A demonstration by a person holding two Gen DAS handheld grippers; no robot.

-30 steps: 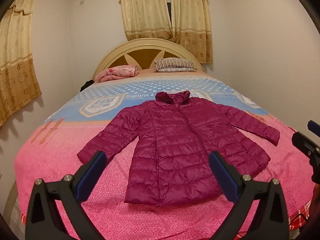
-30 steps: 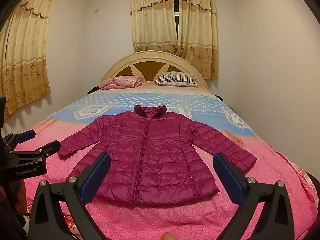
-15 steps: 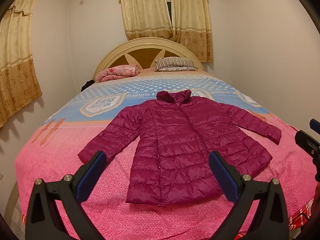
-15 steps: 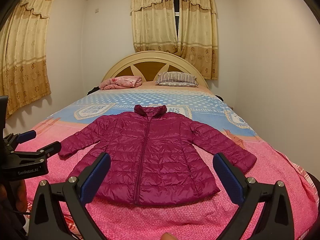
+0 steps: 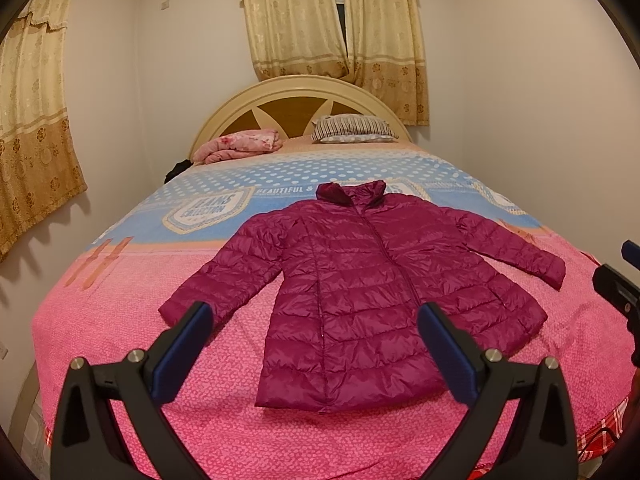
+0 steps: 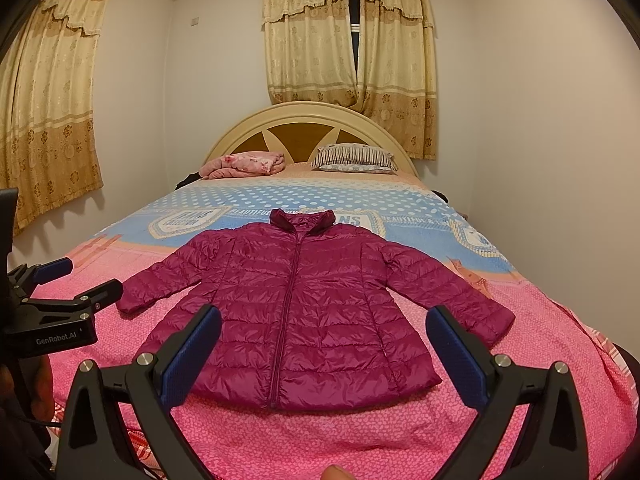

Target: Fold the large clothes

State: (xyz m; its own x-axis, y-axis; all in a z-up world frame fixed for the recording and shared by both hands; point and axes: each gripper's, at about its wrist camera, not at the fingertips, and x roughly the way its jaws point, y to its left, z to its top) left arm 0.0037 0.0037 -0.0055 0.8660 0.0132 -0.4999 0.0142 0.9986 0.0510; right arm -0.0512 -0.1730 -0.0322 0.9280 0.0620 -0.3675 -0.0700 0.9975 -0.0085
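Left gripper (image 5: 314, 326): jaws spread wide, nothing between them, held above the near hem of the jacket (image 5: 360, 292). Right gripper (image 6: 324, 330): likewise spread and empty, over the same hem. Jacket lies flat, zipped, sleeves out, on the bedspread (image 6: 280, 436); collar toward the headboard (image 6: 310, 120). Striped pillow (image 6: 354, 158) and folded pink blanket (image 6: 244, 164) beyond the collar.

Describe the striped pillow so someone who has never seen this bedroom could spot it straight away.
Start at the bed and follow it up to the curved cream headboard. Two soft things lie against it: the striped pillow is the right-hand one, under the window curtains. Its dark and pale stripes set it apart from the folded pink floral blanket beside it.
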